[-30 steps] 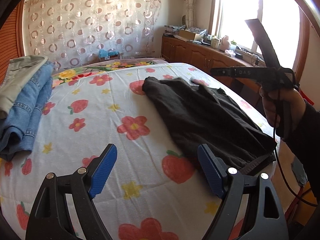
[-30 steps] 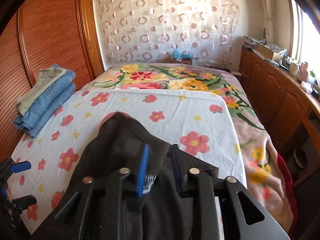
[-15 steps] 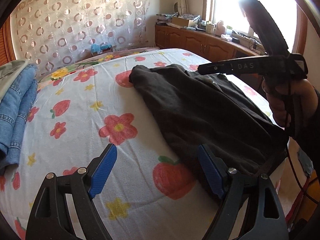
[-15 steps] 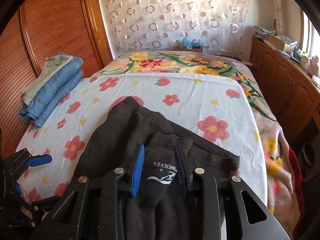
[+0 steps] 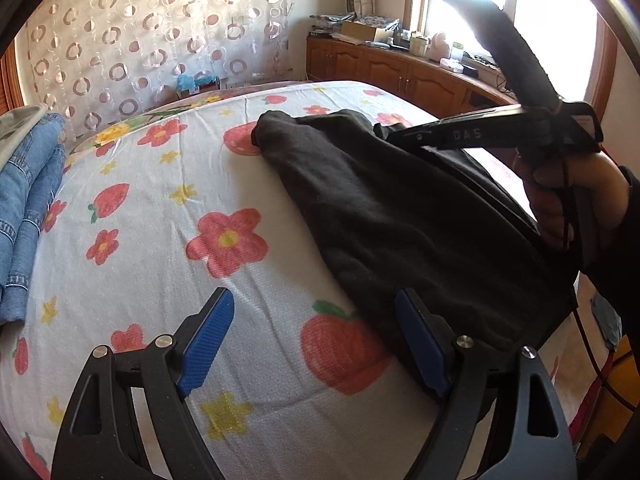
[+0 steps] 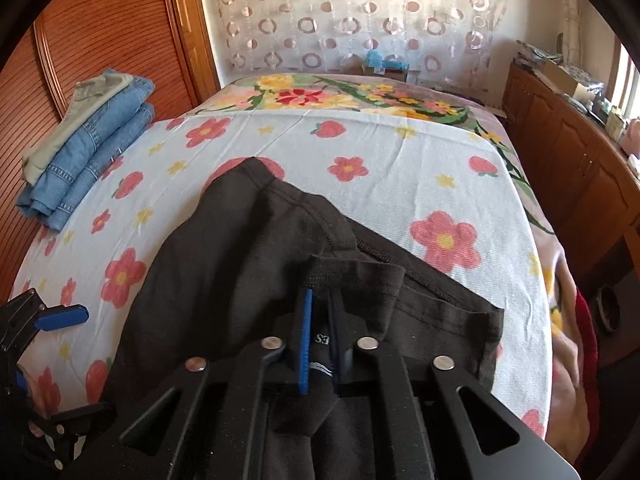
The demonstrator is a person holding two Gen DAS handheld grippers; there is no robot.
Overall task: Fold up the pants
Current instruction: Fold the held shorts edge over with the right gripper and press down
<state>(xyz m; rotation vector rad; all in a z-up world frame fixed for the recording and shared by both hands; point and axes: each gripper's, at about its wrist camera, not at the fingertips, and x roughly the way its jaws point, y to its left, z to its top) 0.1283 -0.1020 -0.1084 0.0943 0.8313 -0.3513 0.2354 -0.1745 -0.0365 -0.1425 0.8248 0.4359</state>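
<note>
Dark brown pants (image 5: pixel 384 216) lie on the flowered bedsheet (image 5: pixel 160 248), running from mid-bed toward the near right edge. My left gripper (image 5: pixel 316 336) is open and empty, low over the sheet at the pants' near left edge, its right finger beside the fabric. My right gripper (image 6: pixel 318 332) is shut on a folded edge of the pants (image 6: pixel 248 264), and a printed label shows between its pads. The right gripper also shows in the left wrist view (image 5: pixel 460 136), held above the pants by a hand.
A stack of folded blue jeans (image 6: pixel 88 140) with a pale garment on top lies at the bed's left edge by a wooden wardrobe (image 6: pixel 80 40). Wooden cabinets (image 5: pixel 400 72) with clutter run along the right wall under a window. A beaded curtain (image 6: pixel 360 12) hangs behind.
My right gripper opened half a second ago and has now closed on the pants edge. My left gripper moved closer to the pants' near left edge.
</note>
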